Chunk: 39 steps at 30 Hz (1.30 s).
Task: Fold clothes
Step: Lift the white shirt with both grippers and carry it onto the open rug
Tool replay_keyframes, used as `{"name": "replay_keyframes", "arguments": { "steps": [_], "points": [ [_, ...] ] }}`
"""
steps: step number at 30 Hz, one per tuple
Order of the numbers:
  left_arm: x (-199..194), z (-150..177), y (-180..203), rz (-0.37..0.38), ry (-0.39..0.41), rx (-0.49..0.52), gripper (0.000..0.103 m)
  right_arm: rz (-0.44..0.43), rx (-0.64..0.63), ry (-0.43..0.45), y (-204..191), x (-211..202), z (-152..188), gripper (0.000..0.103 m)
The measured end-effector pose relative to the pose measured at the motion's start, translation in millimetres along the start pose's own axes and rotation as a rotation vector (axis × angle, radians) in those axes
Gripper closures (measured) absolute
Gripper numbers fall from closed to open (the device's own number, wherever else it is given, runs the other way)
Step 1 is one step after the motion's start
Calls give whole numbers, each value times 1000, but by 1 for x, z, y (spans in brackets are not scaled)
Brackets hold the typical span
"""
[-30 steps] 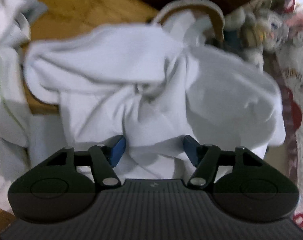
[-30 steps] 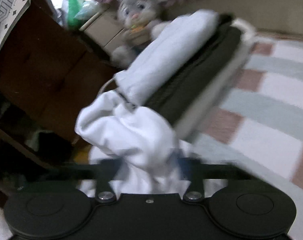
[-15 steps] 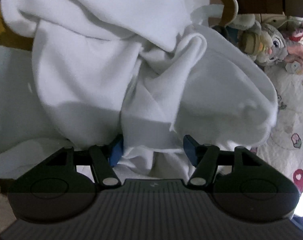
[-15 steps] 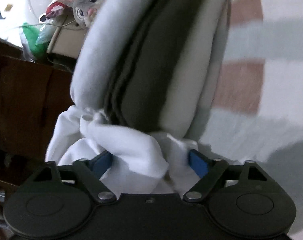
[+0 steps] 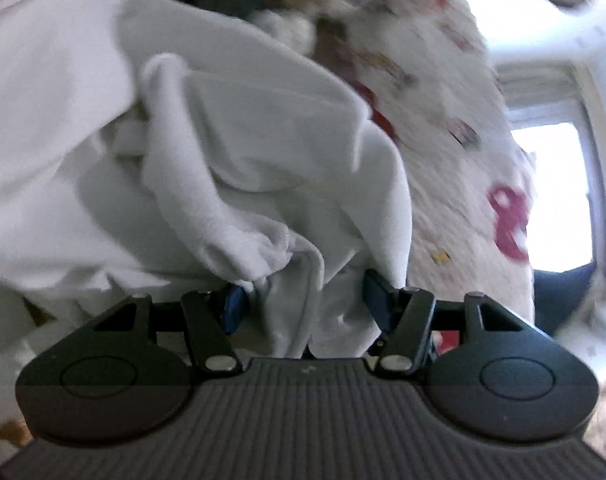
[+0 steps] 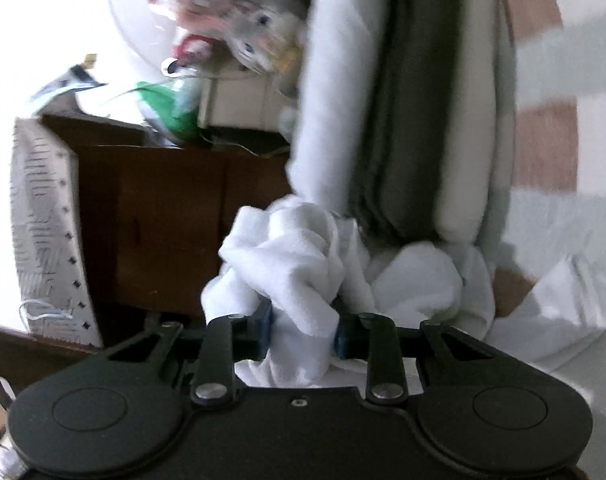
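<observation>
A crumpled white garment point(image 5: 263, 152) fills the left wrist view. A thick bunch of it runs down between the wide-apart blue pads point(image 5: 235, 304) of my left gripper point(image 5: 306, 300), which is open. In the right wrist view another bunch of the white garment point(image 6: 291, 248) is pinched between the close-set pads of my right gripper point(image 6: 301, 330), which is shut on it. Just beyond it lies a stack of folded clothes point(image 6: 403, 100) in white, dark grey and cream layers.
The stack rests on a striped bedcover point(image 6: 543, 152). To its left are a brown wooden cabinet point(image 6: 175, 220), a green bag point(image 6: 163, 104) and a plush toy point(image 6: 259, 36). The left wrist view shows a patterned quilt point(image 5: 463, 160) and a bright window point(image 5: 551, 192).
My right gripper has closed on the white garment. The left wrist view has swung up and right, from the wooden surface toward the quilt and window, with the cloth still between its fingers.
</observation>
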State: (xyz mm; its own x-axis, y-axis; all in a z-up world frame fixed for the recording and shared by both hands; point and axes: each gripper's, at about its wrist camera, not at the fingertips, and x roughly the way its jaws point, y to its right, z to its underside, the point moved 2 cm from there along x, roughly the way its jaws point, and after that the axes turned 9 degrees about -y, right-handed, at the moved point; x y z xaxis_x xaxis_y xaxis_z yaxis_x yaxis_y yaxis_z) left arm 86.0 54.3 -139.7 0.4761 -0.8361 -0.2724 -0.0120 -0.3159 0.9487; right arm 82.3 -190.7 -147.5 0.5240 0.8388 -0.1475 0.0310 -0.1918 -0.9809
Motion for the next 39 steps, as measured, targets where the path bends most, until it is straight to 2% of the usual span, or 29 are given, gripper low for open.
{"name": "replay_keyframes", "arguments": {
  "steps": [4,8,11,16,21,24,28,34,39],
  "points": [
    [21,10,23,87,-81,50,44,-8,-37,85,-15,-48,4,70],
    [45,32,34,134,-166,79,44,37,-105,153,-23,-86,8,70],
    [60,52,48,139,-230,127,44,52,-94,200,-15,-115,16,70],
    [79,83,81,84,-333,236,43,78,-111,267,-14,-169,38,70],
    [93,121,106,134,-420,312,43,77,-147,326,-19,-224,64,70],
    [92,139,136,167,-438,411,43,75,-200,357,-33,-252,77,71],
    [81,166,170,159,-441,556,43,75,-268,390,-50,-287,95,71],
    [72,194,193,228,-469,622,44,98,-341,420,-64,-319,123,71],
    [76,211,244,302,-476,700,44,122,-448,478,-98,-349,132,72]
  ]
}}
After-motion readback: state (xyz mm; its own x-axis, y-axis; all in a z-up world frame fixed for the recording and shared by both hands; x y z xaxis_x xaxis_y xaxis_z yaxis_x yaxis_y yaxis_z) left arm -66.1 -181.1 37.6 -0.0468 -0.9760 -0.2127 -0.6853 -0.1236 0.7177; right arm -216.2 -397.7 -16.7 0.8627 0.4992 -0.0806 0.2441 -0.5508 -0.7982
